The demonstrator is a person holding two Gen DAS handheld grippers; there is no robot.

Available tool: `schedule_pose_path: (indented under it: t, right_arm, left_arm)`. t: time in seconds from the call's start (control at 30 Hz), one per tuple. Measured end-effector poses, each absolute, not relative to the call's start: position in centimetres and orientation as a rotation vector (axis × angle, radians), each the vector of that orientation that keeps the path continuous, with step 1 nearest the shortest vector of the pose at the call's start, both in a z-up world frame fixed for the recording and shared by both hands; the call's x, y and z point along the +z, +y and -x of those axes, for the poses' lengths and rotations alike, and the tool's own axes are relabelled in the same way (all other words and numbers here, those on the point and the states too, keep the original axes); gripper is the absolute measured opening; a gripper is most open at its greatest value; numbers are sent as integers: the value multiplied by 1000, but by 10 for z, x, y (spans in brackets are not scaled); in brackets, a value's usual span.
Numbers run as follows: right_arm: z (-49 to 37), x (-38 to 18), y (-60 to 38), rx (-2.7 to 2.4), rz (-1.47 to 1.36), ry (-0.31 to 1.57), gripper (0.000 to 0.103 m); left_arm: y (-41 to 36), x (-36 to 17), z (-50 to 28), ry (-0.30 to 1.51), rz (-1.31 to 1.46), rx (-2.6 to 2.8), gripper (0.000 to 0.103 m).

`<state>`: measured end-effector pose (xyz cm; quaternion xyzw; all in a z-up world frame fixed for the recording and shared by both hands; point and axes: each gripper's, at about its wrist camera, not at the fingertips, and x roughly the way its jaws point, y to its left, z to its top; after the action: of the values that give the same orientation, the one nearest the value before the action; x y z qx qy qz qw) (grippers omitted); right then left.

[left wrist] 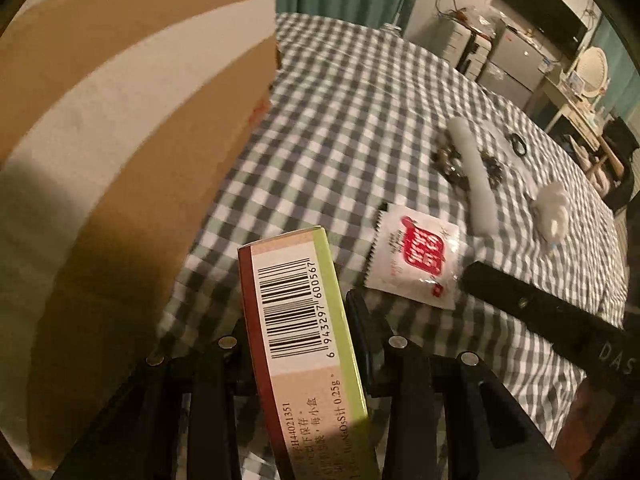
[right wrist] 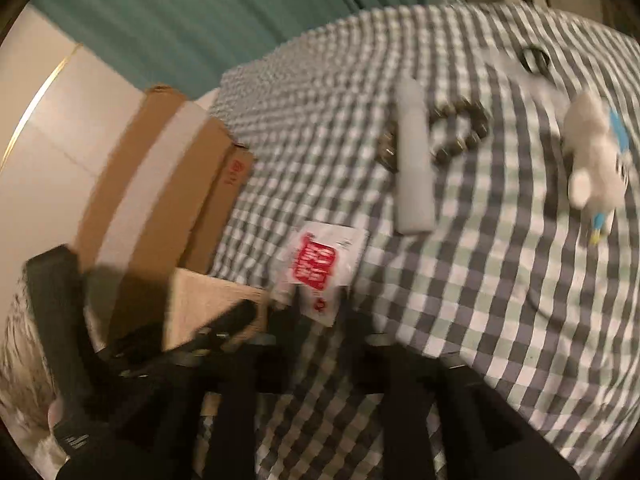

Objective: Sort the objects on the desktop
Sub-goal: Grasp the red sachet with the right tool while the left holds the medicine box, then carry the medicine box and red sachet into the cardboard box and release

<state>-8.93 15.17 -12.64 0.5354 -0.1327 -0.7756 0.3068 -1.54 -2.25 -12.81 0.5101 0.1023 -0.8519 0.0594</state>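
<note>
My left gripper (left wrist: 296,320) is shut on a small medicine box (left wrist: 298,320) with a barcode, held upright beside a large cardboard box (left wrist: 132,128). A white sachet with a red label (left wrist: 416,258) lies on the checked tablecloth just ahead. My right gripper (right wrist: 320,312) is open, its fingers on either side of the near edge of the same sachet (right wrist: 320,264). The right gripper's black finger (left wrist: 520,300) shows in the left wrist view, beside the sachet. The held box (right wrist: 208,300) and left gripper show at the left of the right wrist view.
Farther on the cloth lie a pale grey tube (right wrist: 414,160), a bead bracelet (right wrist: 460,128), a white plush toy (right wrist: 596,160) and a black hair tie (right wrist: 534,58). The cardboard box (right wrist: 160,192) stands at the table's left. Furniture stands beyond the table.
</note>
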Motion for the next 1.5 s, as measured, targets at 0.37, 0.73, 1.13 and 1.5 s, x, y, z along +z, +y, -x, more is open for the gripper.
schedule_pose_path:
  t: [0.37,0.73,1.13,1.5]
  right_arm:
    - [109,-148,131,-1922,-1405,-464,2]
    - [95,-126,96,-1815,-1301,-462,4]
    - [95,-142,55,-1960,-1365,-247,5]
    - [73,-95,72,-2137,-1237,-49,2]
  left_arm:
    - [-18,-146,27,332,-1605,-2554,36]
    - [-25,-145,20,363,-1607,-2548,36]
    - [-28,-145,15,369,-1594,-2557,36]
    - [-33,-134,1,523,-1619,-2574,33]
